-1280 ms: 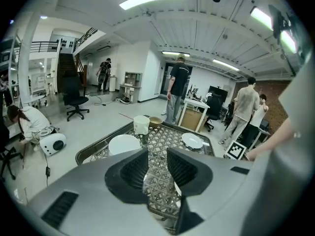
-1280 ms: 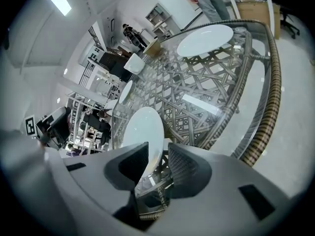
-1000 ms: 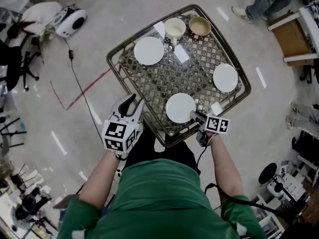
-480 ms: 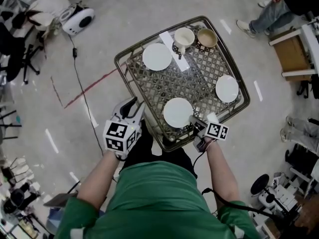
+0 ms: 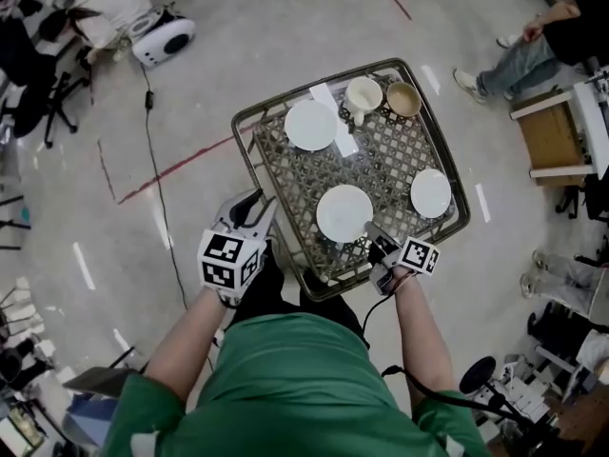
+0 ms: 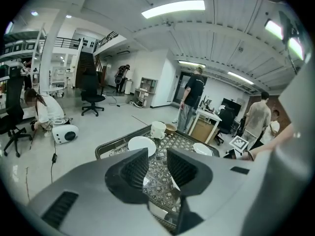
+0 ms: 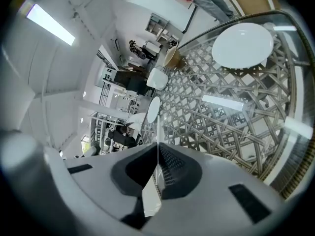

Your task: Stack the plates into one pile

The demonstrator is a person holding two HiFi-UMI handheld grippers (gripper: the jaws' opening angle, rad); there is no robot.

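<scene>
We've no pile yet: our right claw [image 5: 373, 239] pinches the near round white plate [image 5: 344, 212] by its rim over the lattice-top counter [image 5: 276, 106], left claw [image 5: 249, 204] spread & empty, w/ the far-left white plate [image 5: 311, 125] & right-side white plate [image 5: 430, 192] left to gather.

Three round white plates, all apart, none stacked yet: the far plate [image 5: 311, 125] lies flat at upper centre, the right plate [image 5: 431, 192] flat at mid-right. The centre plate [image 5: 344, 213] is pinched at its lower-right rim by the right gripper [image 5: 374, 240].

white cup [image 5: 363, 94] beside tan cup [image 5: 403, 99], white device [image 5: 164, 38] on floor, red floor line [image 5: 176, 169]
</scene>
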